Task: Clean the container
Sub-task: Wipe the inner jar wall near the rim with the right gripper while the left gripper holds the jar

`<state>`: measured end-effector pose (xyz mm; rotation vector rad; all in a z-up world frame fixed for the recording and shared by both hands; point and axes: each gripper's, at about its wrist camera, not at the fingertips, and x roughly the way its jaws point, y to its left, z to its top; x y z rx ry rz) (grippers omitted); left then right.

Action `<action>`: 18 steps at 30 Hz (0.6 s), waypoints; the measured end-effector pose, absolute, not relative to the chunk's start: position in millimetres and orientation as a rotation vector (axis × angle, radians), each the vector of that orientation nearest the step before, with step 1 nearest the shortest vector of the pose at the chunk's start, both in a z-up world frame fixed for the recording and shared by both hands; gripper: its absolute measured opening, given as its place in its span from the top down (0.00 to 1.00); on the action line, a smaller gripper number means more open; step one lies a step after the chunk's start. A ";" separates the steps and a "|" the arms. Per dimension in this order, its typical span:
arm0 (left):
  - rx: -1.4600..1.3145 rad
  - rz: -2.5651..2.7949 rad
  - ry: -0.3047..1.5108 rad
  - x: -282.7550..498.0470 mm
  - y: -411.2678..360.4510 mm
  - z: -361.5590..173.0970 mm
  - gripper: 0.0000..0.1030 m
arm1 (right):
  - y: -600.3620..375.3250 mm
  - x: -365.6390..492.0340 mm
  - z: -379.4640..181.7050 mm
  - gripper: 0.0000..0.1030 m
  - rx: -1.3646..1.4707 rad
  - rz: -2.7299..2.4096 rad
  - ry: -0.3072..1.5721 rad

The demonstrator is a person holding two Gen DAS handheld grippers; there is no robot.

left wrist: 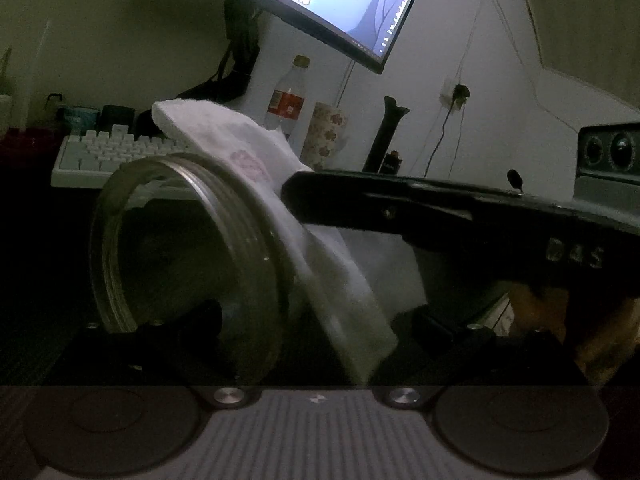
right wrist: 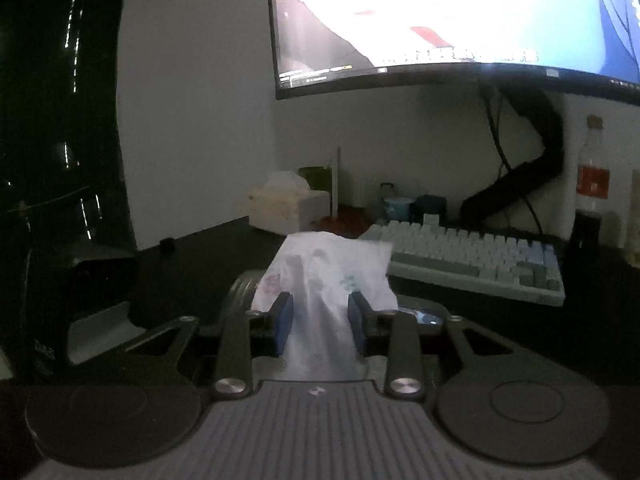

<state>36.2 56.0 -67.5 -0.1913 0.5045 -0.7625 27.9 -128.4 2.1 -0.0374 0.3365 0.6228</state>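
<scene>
Left wrist view is very dark near the bottom, so the fingers of the left gripper (left wrist: 316, 332) are hard to make out; one dark finger (left wrist: 192, 320) seems to lie against the glass jar (left wrist: 188, 264) and another sits low at the right, but I cannot tell whether the jaws press on the jar. The jar lies tilted on its side, its threaded mouth facing the camera, and its lower part is lost in shadow. Inside I can see nothing clearly except dark reflections. A white cloth (left wrist: 280, 208) with a faint pink print hangs over the right edge of the jar mouth and falls down beside it.

The right gripper (left wrist: 304, 196) comes in from the right as a long black bar, and its tip touches the cloth. In the right wrist view the right gripper (right wrist: 320, 320) has its blue pads (right wrist: 282, 322) a little apart, with the cloth (right wrist: 324, 280) standing between them. The cloth touches the pads at both sides but looks loose, not squeezed. The jar is almost fully hidden behind the cloth here.

On the dark desk (right wrist: 208, 256) behind are a keyboard (right wrist: 476, 260), a tissue box (right wrist: 280, 208), a bottle (left wrist: 288, 96) and a bright monitor (right wrist: 440, 20).
</scene>
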 end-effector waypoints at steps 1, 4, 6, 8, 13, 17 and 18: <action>-0.194 -0.762 0.503 36.3 56.6 -67.7 0.00 | -132.1 32.0 1.5 0.69 -0.020 0.608 0.342; -0.205 -0.753 0.499 37.5 57.6 -68.4 0.00 | -141.7 40.9 -0.3 0.72 0.022 0.546 0.352; -0.204 -0.748 0.500 38.6 57.1 -68.3 0.00 | -142.0 41.8 -0.7 0.78 0.030 0.527 0.350; -0.197 -0.746 0.499 38.3 56.7 -68.3 0.00 | -134.7 36.3 0.1 0.81 0.021 0.561 0.340; -0.199 -0.750 0.500 38.2 58.3 -68.5 0.00 | -128.1 29.9 0.0 0.81 -0.021 0.626 0.314; -0.211 -0.750 0.501 40.1 60.3 -68.7 0.00 | -150.0 47.6 -2.4 0.81 0.057 0.490 0.342; -0.213 -0.749 0.502 40.6 60.2 -68.6 0.00 | -152.4 48.4 -2.3 0.81 0.070 0.485 0.346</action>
